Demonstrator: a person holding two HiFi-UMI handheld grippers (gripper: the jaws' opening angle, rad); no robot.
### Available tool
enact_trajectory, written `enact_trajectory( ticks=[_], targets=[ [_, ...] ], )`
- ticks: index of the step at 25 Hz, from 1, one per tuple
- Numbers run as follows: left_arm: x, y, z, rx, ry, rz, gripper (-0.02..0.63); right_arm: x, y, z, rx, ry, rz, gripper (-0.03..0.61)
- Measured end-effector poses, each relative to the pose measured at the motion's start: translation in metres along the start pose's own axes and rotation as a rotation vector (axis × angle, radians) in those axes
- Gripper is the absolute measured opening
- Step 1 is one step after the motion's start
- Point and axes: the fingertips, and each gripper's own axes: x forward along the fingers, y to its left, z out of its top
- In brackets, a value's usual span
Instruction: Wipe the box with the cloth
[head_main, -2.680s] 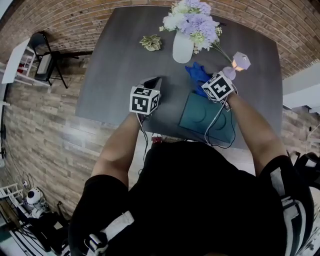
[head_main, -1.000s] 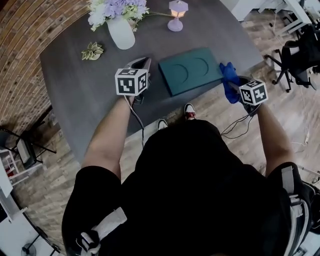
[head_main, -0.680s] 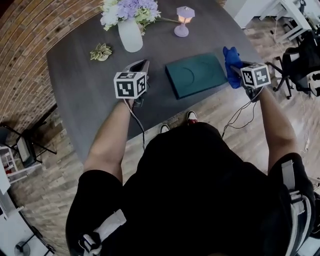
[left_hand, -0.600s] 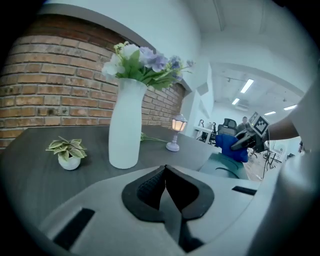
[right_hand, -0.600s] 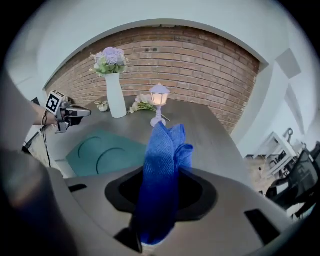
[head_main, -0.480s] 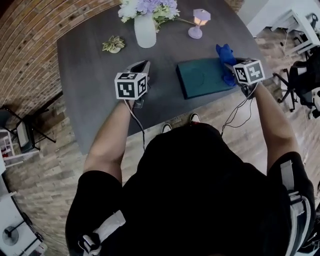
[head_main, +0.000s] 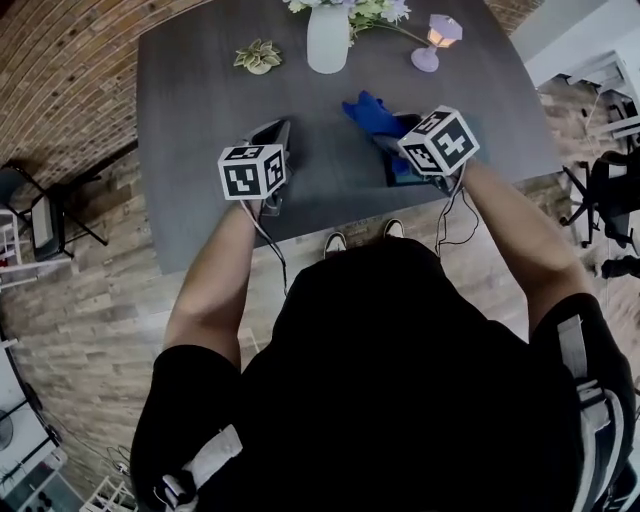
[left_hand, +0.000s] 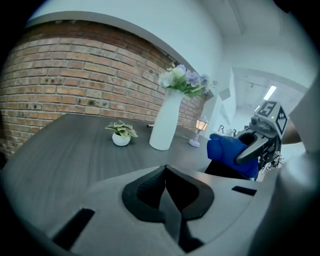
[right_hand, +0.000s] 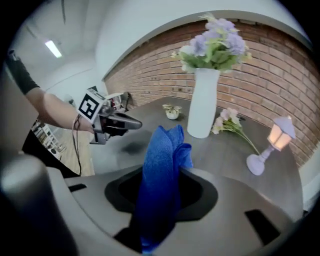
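Head view puts my right tongs, clamped on the blue cloth, over the teal box on the tabletop. My left tongs are closed on nothing, off to the side. I'd lower until the cloth presses flat, then sweep evenly.

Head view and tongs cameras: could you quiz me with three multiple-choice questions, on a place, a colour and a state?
1. In the head view, the potted plant sits: A left of the vase; B right of the vase; C atop the vase.
2. The cloth is: A red; B blue; C white.
3. The left tongs are: A shut, empty; B shut on the cloth; C wide open.
Answers: 1 A: the potted plant shows at the vase's left. 2 B: the right tongs clamp blue fabric. 3 A: their jaws meet, nothing between.
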Motion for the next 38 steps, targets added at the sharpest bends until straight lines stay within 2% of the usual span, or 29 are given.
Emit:
enact_trajectory(
  ticks=[2,5,8,10,13,16,20,23,25,28,30,34,36,38],
  targets=[
    [-0.004,0.002,-0.003,-0.003,0.0,0.004,0.009,0.006,0.032,0.012,-0.013,-0.028,0.086,0.147],
    [-0.005,0.0,-0.005,0.001,0.0,-0.002,0.009,0.006,0.052,0.019,0.073,-0.081,0.167,0.147],
    [0.002,-0.005,-0.004,0.01,0.007,-0.017,0.009,-0.002,0.026,0.002,0.165,-0.08,0.116,0.147],
    [0.011,-0.014,-0.001,0.022,0.012,-0.036,0.009,-0.013,-0.002,-0.019,0.282,-0.074,0.061,0.147],
    [0.031,-0.038,0.01,0.062,0.016,-0.089,0.009,-0.044,-0.047,-0.06,0.438,-0.081,-0.042,0.147],
    [0.051,-0.067,0.022,0.093,0.015,-0.151,0.009,-0.082,-0.088,-0.107,0.503,-0.078,-0.173,0.15],
    [0.07,-0.103,0.026,0.114,0.024,-0.222,0.009,-0.146,-0.138,-0.177,0.572,-0.01,-0.407,0.15],
    [0.079,-0.123,0.026,0.134,0.036,-0.264,0.009,-0.193,-0.156,-0.216,0.528,0.112,-0.627,0.147],
    [0.083,-0.134,0.025,0.145,0.045,-0.287,0.009,-0.206,-0.151,-0.219,0.444,0.136,-0.703,0.146],
    [0.083,-0.147,0.021,0.162,0.053,-0.312,0.009,-0.186,-0.123,-0.198,0.343,0.102,-0.669,0.146],
    [0.079,-0.152,0.016,0.178,0.056,-0.324,0.009,-0.154,-0.093,-0.184,0.282,0.113,-0.596,0.146],
    [0.062,-0.147,0.0,0.207,0.078,-0.313,0.009,-0.085,0.002,-0.136,0.131,0.122,-0.422,0.144],
    [0.055,-0.137,-0.005,0.194,0.09,-0.288,0.009,-0.06,0.049,-0.099,0.069,0.079,-0.298,0.144],
    [0.045,-0.126,-0.008,0.175,0.092,-0.255,0.009,-0.04,0.096,-0.068,0.041,0.01,-0.119,0.144]
  ],
)
